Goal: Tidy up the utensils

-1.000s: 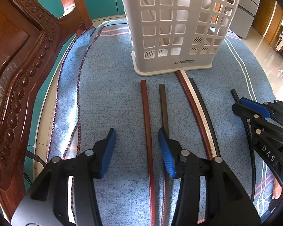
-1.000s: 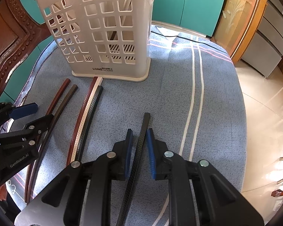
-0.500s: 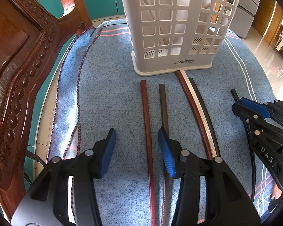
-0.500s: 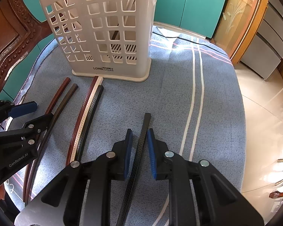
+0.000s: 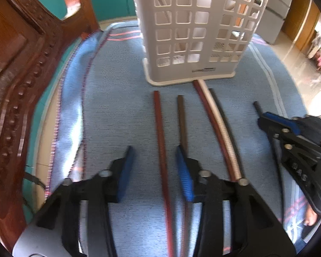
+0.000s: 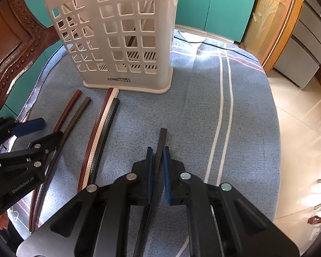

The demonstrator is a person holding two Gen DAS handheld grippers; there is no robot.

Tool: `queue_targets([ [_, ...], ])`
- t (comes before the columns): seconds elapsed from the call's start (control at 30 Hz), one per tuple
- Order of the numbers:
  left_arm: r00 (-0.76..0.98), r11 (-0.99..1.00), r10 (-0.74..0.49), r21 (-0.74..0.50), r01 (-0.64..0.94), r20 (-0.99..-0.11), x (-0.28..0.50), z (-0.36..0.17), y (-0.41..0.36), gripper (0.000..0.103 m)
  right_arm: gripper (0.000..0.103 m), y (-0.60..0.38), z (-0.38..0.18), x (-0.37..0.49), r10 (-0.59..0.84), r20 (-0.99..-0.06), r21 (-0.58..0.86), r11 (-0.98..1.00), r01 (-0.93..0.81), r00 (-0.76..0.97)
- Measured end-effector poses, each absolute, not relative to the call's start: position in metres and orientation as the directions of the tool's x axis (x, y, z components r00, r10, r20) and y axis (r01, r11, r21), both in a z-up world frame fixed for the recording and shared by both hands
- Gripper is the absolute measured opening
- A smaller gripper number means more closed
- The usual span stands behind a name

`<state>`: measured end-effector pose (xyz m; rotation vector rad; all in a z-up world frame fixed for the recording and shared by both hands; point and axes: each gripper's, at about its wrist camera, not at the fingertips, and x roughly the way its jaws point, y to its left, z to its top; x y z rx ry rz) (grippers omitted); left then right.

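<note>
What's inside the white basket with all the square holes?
Through the holes of the white basket, a pale slanted stick shows and slotted vents low down. The solid wall parts hide the rest.

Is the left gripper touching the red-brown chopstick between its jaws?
Apart. The left wrist view shows blue cloth on both sides of the red-brown chopstick as the left gripper closes.

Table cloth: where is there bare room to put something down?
Free: the cloth right of the basket, around the white stripes, and the strip between the chair and the red chopstick. Crowded: in front of the basket, where chopsticks lie side by side.
</note>
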<state>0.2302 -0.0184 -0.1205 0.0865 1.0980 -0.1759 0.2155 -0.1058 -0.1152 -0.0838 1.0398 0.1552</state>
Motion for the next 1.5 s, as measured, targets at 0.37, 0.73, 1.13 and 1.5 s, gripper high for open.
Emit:
queue_targets([
  [0.37,0.444,0.957,-0.291,-0.249,0.151,-0.847,0.239,-0.106,0.012,0.011,0.01,-0.117,-0.101,0.222,0.128,-0.853,0.061,0.987,-0.146,0.506],
  [0.73,0.405,0.968,-0.224,-0.155,0.196,-0.887,0.242,-0.121,-0.016,0.022,0.011,-0.116,-0.106,0.22,0.124,-0.871,0.047,0.984,-0.172,0.476],
  [1.13,0.42,0.97,-0.189,-0.103,0.22,-0.888,0.243,-0.126,-0.021,0.022,0.013,-0.102,-0.117,0.215,0.074,-0.887,-0.015,0.982,-0.189,0.456],
  [1.5,0.445,0.96,-0.274,-0.218,0.174,-0.852,0.244,-0.114,0.003,0.013,0.015,-0.096,-0.117,0.216,0.077,-0.886,-0.014,0.981,-0.193,0.457],
])
